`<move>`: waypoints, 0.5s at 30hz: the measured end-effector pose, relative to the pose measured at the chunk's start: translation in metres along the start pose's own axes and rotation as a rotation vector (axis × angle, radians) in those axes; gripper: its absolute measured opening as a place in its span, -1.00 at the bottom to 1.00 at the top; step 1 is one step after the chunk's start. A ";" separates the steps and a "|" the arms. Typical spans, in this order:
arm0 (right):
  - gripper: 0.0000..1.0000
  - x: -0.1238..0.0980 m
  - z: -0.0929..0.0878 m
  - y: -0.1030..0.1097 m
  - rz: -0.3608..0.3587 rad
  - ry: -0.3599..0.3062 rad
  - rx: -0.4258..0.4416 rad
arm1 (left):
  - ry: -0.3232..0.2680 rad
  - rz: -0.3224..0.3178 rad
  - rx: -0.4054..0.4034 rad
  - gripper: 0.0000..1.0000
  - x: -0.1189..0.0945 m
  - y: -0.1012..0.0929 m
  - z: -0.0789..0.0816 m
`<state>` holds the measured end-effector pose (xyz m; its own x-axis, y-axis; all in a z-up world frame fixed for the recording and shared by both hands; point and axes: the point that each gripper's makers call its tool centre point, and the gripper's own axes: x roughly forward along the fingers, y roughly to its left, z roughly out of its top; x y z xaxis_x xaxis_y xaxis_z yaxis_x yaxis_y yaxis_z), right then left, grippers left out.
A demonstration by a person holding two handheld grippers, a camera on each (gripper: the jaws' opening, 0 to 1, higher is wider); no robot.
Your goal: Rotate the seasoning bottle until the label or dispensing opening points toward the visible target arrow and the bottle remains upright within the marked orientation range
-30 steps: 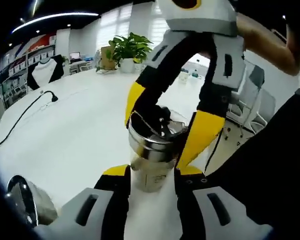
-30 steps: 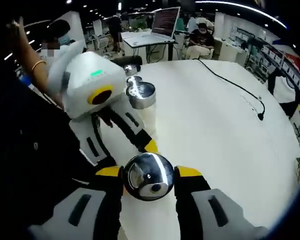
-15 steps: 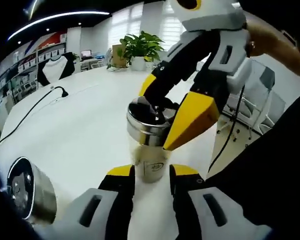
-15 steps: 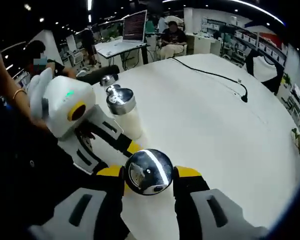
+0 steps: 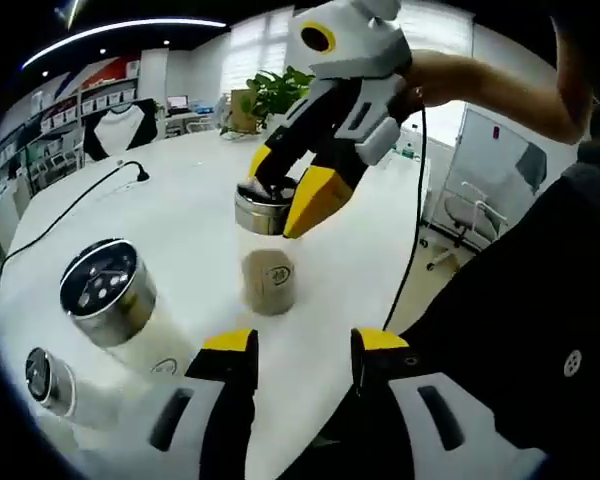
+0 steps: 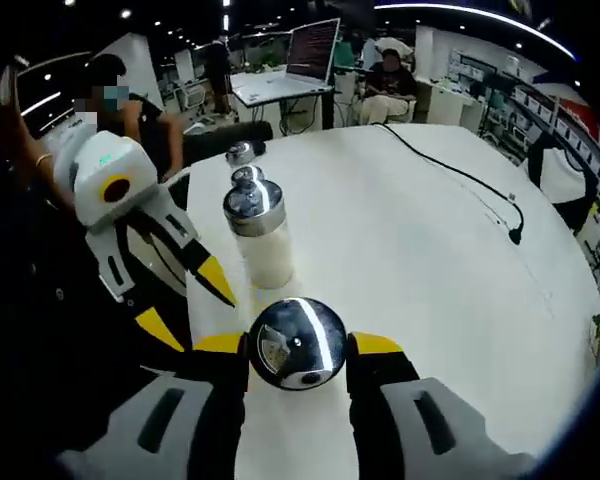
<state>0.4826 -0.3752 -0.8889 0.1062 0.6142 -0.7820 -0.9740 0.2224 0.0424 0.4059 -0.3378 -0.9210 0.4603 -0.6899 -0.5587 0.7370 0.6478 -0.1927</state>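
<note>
Left gripper view: the left gripper (image 5: 305, 345) had its yellow-tipped jaws spread apart with nothing between them, held back from the bottle (image 5: 267, 250). The bottle stood upright on the white table (image 5: 170, 225), ahead of the jaws, its steel cap up and a pale label facing the camera. The right gripper (image 5: 280, 198) reached down from above with its jaws set on either side of the bottle's cap, gripping it. Left of the bottle and nearer the camera stood a second shaker (image 5: 110, 295) with a perforated steel lid, and beyond that, at the view's edge, a third small shaker (image 5: 42, 378). A black cable (image 5: 75, 205) ran over the table well behind the bottle, and a potted plant (image 5: 270, 95) stood at the far end. A person's forearm (image 5: 500, 90) held the right gripper. Right gripper view: the right gripper (image 6: 298, 350) looked down onto the bottle's shiny round cap (image 6: 297, 343), which sat between the two yellow tips, touching both; the jaws were closed on it. Just behind the bottle stood the second shaker (image 6: 257, 232), upright and apart from it, with two smaller ones (image 6: 243, 160) farther back. The left gripper (image 6: 195, 300) was to the left of the bottle, jaws parted, holding nothing. The cable (image 6: 460, 175) crossed the table to the right of the bottle; a laptop (image 6: 310, 50) sat on a desk far behind.
</note>
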 end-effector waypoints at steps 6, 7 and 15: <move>-0.27 0.003 0.001 0.001 0.088 0.053 -0.164 | 0.028 0.087 -0.065 -0.20 -0.036 0.023 -0.024; -0.27 0.004 0.001 0.001 0.103 0.058 -0.185 | 0.039 0.098 -0.076 -0.20 -0.040 0.027 -0.027; -0.27 0.005 0.003 0.000 0.196 0.127 -0.341 | -0.003 0.265 -0.155 -0.20 -0.072 0.063 -0.031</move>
<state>0.4837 -0.3693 -0.8909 -0.0927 0.5171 -0.8509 -0.9860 -0.1667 0.0062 0.4039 -0.2375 -0.9179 0.6282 -0.4908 -0.6037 0.5066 0.8470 -0.1614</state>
